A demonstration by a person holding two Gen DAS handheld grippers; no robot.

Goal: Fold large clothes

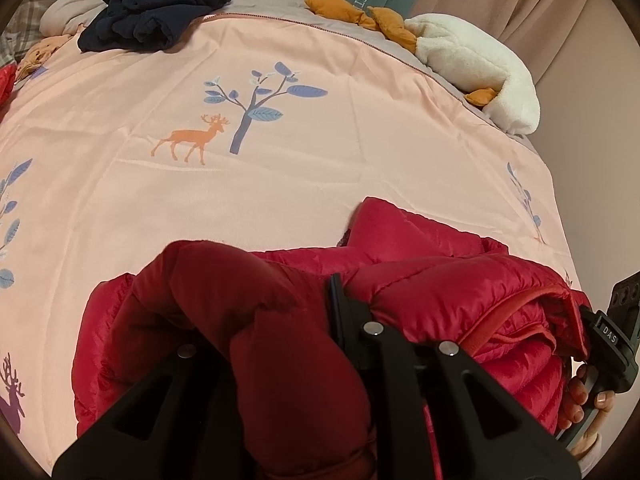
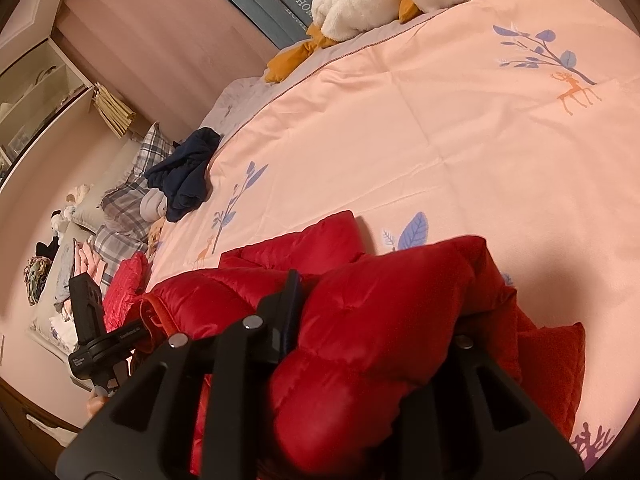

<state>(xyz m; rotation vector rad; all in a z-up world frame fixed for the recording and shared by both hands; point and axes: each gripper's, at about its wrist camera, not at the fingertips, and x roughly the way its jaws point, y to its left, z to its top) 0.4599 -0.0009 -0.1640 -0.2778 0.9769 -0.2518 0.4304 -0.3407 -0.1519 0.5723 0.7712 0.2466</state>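
A red puffer jacket [image 1: 420,280] lies bunched on the near edge of a pink bed cover [image 1: 280,152]. My left gripper [image 1: 276,320] is shut on a thick fold of it; the fabric bulges between the fingers and hides the left fingertip. In the right wrist view the same jacket [image 2: 256,292] fills the foreground, and my right gripper [image 2: 380,304] is shut on another padded fold. The right gripper's body also shows at the right edge of the left wrist view [image 1: 612,340], and the left gripper's body shows at the left of the right wrist view [image 2: 92,336].
A dark navy garment [image 1: 160,4] lies crumpled at the far left of the bed. A white and orange plush toy [image 1: 472,56] lies at the far right by the headboard. Plaid pillows [image 2: 132,184] and more clothes sit beside the bed.
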